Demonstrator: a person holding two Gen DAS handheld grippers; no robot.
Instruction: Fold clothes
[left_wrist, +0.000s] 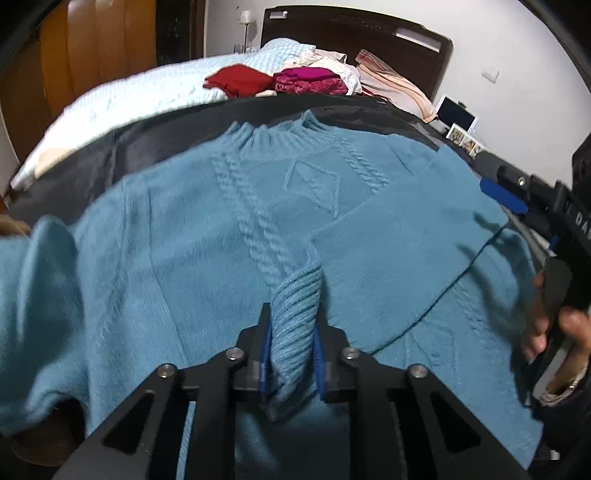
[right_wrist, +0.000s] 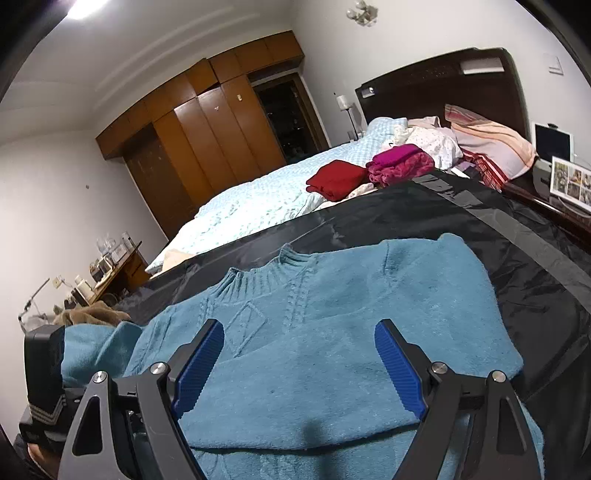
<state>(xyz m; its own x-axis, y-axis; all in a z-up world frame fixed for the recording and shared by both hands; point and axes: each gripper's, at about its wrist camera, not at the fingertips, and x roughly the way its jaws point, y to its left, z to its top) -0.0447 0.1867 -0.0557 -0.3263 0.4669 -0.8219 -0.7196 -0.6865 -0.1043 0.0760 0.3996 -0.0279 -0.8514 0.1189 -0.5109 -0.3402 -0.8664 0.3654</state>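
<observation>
A teal cable-knit sweater (left_wrist: 207, 236) lies front up on a black sheet (left_wrist: 92, 173) on the bed, collar at the far side. Its right sleeve is folded across the chest (left_wrist: 399, 236). My left gripper (left_wrist: 291, 332) is shut on the ribbed cuff (left_wrist: 295, 306) of the other sleeve and holds it over the sweater's middle. My right gripper (right_wrist: 299, 354) is open and empty, hovering just above the folded sleeve (right_wrist: 332, 354) of the sweater; it also shows at the right edge of the left wrist view (left_wrist: 546, 206).
Folded red (right_wrist: 336, 179) and magenta (right_wrist: 399, 162) clothes and a pile of light garments (right_wrist: 428, 140) lie further up the bed on a pale blue quilt (right_wrist: 251, 206). A striped pillow (right_wrist: 487, 144) leans on the dark headboard (right_wrist: 436, 81). A nightstand with photos (right_wrist: 569, 181) stands right.
</observation>
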